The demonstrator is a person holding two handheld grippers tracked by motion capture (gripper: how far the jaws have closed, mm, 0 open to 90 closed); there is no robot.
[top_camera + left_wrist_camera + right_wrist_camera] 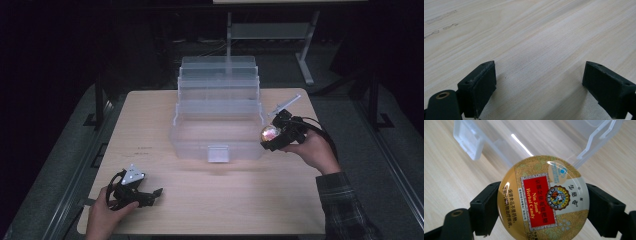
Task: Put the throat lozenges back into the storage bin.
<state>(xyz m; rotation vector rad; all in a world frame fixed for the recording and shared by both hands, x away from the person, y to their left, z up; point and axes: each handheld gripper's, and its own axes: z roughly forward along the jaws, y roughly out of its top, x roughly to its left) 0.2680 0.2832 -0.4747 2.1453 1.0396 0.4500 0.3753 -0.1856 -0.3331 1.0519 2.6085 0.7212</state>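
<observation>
Between the fingers of the right gripper [543, 202], clamping a round gold tin [543, 198] by its edges, lid facing the camera, red panel reading "Nin Jiom Herbal Candy" beside lines of Chinese characters and a round emblem. Hovering just off the front right corner of the clear plastic tiered box [218, 112], right hand [314, 150] angling in from the right. Resting low near the front left corner of the tabletop [240, 200], left gripper [150, 196] held by the left hand [102, 212], fingers [480, 87] spread wide apart over bare wood.
</observation>
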